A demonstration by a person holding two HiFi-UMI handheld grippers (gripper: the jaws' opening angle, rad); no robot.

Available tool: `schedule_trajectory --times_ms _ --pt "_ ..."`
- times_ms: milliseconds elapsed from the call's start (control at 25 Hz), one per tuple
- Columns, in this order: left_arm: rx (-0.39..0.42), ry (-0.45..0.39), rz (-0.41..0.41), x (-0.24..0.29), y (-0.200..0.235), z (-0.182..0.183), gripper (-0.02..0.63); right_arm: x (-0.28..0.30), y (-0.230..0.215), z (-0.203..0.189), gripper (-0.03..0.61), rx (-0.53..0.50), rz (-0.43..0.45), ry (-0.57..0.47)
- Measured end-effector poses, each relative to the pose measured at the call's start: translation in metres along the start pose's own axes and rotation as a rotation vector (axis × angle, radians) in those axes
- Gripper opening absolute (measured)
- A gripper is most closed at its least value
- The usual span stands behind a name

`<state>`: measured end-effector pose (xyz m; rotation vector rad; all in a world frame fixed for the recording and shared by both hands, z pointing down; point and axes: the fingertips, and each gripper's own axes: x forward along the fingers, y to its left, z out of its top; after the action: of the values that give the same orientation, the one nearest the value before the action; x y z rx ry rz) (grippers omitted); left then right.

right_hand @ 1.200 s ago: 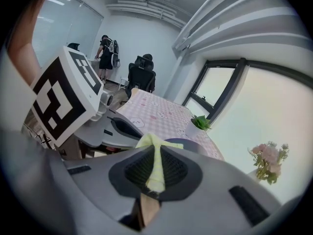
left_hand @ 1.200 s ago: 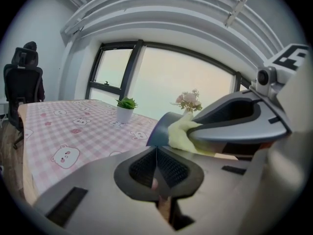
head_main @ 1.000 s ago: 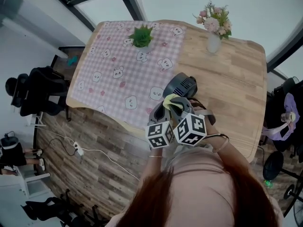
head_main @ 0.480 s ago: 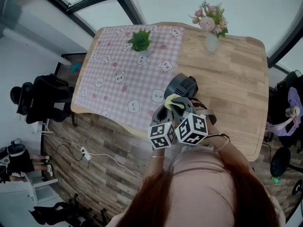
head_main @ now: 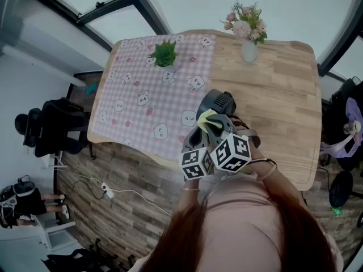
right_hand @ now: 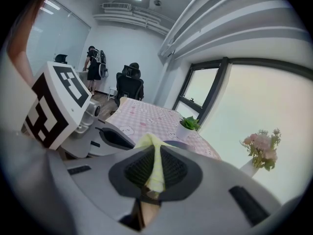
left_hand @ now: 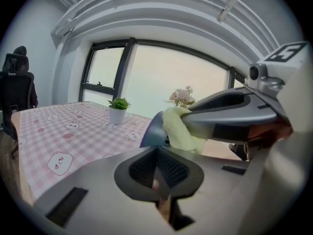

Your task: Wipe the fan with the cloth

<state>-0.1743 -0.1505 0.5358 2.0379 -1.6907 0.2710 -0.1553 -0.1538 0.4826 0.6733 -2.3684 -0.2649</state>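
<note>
The right gripper (right_hand: 155,169) is clamped on the yellow cloth (right_hand: 150,143); its own view shows the fold pinched between the pads. The left gripper (left_hand: 159,166) is closed on nothing. Only the head view shows the whole fan (head_main: 217,102), with the cloth at the fan's near rim.
</note>
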Motion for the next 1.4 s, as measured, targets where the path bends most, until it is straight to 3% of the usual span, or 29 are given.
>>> schedule_trajectory --times_ms 720,1400 --pt "0.009 0.011 0.006 0.0 -0.002 0.0 0.012 -0.004 -0.033 -0.002 0.031 0.161 -0.042 -0.056" --pt "-0.013 0.018 0.008 0.0 -0.001 -0.001 0.012 -0.004 -0.055 -0.007 0.031 0.379 -0.018 -0.115"
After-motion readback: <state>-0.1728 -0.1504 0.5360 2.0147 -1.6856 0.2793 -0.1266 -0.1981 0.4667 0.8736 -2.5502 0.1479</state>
